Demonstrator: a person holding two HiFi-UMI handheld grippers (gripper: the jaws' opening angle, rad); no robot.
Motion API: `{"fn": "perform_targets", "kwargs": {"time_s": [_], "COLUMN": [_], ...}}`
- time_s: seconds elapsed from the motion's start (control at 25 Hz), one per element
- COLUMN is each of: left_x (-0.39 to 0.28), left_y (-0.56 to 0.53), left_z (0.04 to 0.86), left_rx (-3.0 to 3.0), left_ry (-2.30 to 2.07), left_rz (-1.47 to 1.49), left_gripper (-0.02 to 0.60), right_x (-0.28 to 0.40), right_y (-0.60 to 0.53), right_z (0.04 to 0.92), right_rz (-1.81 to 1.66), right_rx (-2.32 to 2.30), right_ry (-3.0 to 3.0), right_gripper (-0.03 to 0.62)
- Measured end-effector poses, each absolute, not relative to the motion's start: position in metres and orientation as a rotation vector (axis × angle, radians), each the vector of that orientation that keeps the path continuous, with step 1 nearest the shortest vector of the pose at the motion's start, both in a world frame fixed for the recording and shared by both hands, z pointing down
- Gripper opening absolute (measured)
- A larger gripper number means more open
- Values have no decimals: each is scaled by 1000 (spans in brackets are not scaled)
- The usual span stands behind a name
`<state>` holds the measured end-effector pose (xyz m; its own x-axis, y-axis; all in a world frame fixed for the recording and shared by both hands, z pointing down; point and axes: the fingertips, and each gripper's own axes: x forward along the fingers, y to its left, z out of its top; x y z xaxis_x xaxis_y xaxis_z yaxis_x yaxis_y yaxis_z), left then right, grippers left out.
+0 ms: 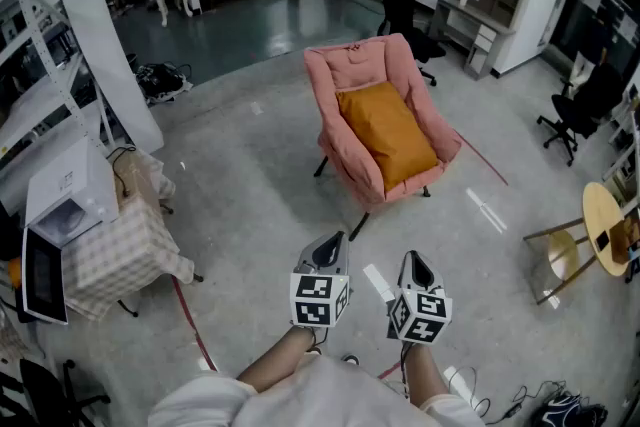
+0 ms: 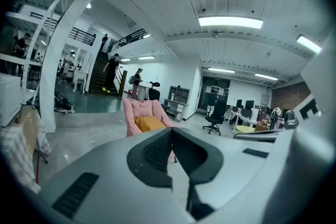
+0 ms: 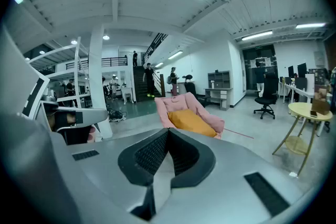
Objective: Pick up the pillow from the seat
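Pointing a little below level, the left gripper [image 1: 332,241] has its 2 jaws pressed together, and the left gripper view shows nothing between them [image 2: 171,129]. Just beside it, the right gripper [image 1: 412,261] is closed in the same way, its 2 ridged pads meeting empty at the tips [image 3: 168,131]. Both are held low in front of the person, whose bare forearms [image 1: 272,367] show at the bottom of the head view.

Bare grey floor [image 1: 260,205] lies between the grippers and the pink armchair [image 1: 350,67], which stands well apart from them on thin dark legs. The orange pillow [image 1: 388,135] lies on the armchair's seat, filling it between the 2 armrests; its upper end leans on the backrest and its lower end reaches the seat's front edge. Both gripper views show the pillow [image 2: 148,123] [image 3: 190,121] ahead of the jaws, beyond their tips.

Left of the armchair, a white microwave [image 1: 62,197] sits on a table under a checked cloth [image 1: 125,250]. Toward the floor's right edge stand a round wooden table [image 1: 603,227] and a black office chair [image 1: 570,113].
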<state>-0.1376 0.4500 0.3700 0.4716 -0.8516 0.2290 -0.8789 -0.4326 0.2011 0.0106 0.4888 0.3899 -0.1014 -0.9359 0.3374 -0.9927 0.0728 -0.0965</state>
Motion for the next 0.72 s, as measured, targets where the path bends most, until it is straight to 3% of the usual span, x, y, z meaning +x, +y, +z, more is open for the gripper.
{"fn": "perform_targets", "kwargs": {"time_s": [0.72], "left_x": [-165], "left_y": [408], "left_z": [393], "left_rx": [2401], "left_ry": [-1452], "left_rz": [159], "left_gripper": [8], "right_x": [4], "right_y": [452], "right_z": [409], "right_rz": [506], "right_rx": [2025], "right_ry": [-2108], "right_gripper": [29]}}
